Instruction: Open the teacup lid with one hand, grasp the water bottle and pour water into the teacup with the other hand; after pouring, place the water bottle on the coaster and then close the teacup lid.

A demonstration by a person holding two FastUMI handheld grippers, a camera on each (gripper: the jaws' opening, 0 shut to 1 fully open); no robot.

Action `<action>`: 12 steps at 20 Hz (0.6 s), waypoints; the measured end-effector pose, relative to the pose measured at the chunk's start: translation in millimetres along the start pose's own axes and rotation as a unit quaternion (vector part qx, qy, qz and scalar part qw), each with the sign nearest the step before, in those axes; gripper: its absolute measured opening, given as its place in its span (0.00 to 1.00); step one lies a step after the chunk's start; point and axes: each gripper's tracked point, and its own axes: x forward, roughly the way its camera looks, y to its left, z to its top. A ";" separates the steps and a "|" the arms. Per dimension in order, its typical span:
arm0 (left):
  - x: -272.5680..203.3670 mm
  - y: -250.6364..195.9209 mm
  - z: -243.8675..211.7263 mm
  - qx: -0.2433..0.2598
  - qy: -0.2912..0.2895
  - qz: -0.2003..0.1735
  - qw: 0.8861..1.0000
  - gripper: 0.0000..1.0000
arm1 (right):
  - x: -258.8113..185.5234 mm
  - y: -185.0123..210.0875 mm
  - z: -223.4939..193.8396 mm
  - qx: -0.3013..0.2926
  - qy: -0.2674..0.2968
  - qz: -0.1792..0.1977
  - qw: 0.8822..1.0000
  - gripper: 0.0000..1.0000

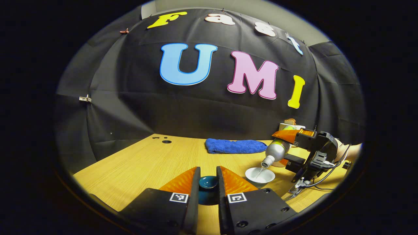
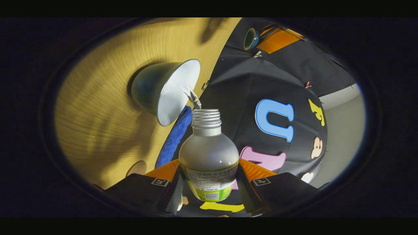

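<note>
The pale wood-grain surface carries a blue towel at its far edge, a white-lined teacup nearer right, and what may be a coaster.

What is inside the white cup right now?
Water is streaming from the tilted bottle into the cup, running down its white inside wall. How much water has gathered at the bottom is hard to tell. The cup's lid is off, held by the left gripper.
</note>
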 end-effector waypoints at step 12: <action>-2.1 -0.8 -0.6 -0.001 0.003 -0.003 1.000 0.29 | 2.8 -17.1 -6.2 -0.048 -0.007 -0.026 0.998 0.76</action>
